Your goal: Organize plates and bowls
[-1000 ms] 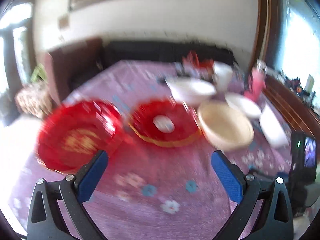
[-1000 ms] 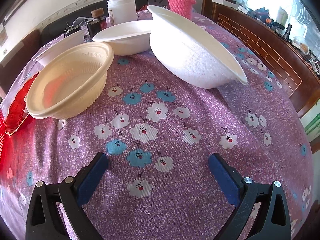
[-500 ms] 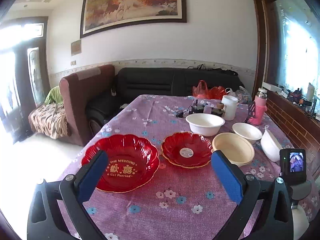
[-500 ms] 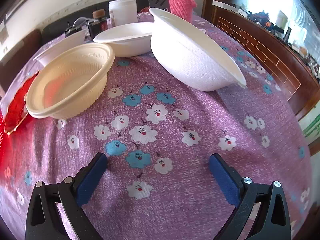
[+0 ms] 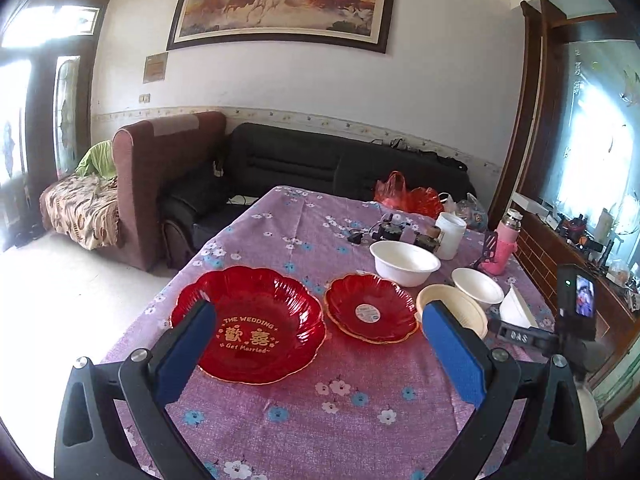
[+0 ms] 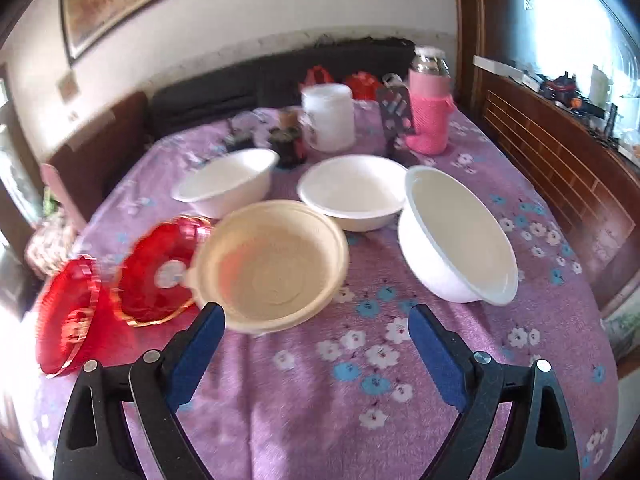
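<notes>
My left gripper [image 5: 316, 344] hangs above the near edge of the table [image 5: 280, 432], fingers spread wide and holding nothing. Between its blue pads I see the big red plate [image 5: 248, 324], lettering upright toward me, and just to its right the small red plate [image 5: 370, 308], the two rims nearly touching. Right of that sits the cream bowl [image 5: 452, 308], partly hidden by my right pad. Farther off stand a white bowl [image 5: 404, 262], a second white bowl [image 5: 478, 288], a white jar [image 5: 450, 236] and a pink flask [image 5: 500, 250], with a red bag [image 5: 404, 196] at the far end and a dark sofa [image 5: 320, 164] beyond the table.

My right gripper [image 6: 316, 340] is also wide and holds nothing, above the flowered cloth. Its view, somewhat blurred, shows what the left one barely catches: a tilted white bowl [image 6: 456, 240] on the right, leaning with its mouth facing left and up. The cream bowl [image 6: 272, 264] sits upright just past my left pad, touching the small red plate [image 6: 160, 272]. The jar [image 6: 330, 116] and flask [image 6: 428, 104] stand behind the bowls.
</notes>
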### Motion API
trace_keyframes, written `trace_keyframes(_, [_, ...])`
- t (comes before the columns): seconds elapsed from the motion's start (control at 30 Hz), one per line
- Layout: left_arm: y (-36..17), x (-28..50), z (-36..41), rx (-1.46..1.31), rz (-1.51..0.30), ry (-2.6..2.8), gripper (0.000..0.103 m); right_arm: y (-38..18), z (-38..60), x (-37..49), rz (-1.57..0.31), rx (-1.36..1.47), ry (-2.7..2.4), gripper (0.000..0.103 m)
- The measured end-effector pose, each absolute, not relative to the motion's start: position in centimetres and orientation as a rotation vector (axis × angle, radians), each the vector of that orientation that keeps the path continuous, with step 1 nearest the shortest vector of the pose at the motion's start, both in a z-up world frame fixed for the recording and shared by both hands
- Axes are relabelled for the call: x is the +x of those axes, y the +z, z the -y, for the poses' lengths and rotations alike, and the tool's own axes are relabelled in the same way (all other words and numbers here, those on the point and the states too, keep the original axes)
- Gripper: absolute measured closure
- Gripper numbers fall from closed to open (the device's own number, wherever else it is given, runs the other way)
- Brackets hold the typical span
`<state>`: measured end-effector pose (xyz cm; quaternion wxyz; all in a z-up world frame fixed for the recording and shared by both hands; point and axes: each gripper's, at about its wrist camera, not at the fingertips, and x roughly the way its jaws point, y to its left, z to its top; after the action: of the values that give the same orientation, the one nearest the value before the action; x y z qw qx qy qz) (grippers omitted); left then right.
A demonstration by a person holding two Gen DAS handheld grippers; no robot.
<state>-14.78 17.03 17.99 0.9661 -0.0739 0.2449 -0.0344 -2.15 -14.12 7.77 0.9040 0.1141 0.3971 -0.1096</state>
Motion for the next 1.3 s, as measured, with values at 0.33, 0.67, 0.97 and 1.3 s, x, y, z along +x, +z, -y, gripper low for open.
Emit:
trace_keyframes(0.33, [17.0, -14.1, -17.2, -0.141, -0.521, -0.058, 0.0, 2.2, 16.9, 3.9, -0.986, 0.495, -0.233, 0.061])
trace_keyframes(0.67, [16.3, -13.4, -17.3, -0.152, -0.546, -0.064, 0.0, 3.7, 16.9, 1.3, -0.964, 0.405, -0.276, 0.089])
trace_keyframes(0.97, [16.1, -12.8, -17.8, -0.15, -0.552, -0.057, 0.0, 6.5, 16.3, -1.4, -0.882, 0.335, -0.282, 0.07])
trace_keyframes(1.3, [18.6, -6.2, -17.5, -0.117, -0.554, -0.11, 0.0, 9.4, 8.9, -0.2, -0.815, 0.464, 0.195, 0.059])
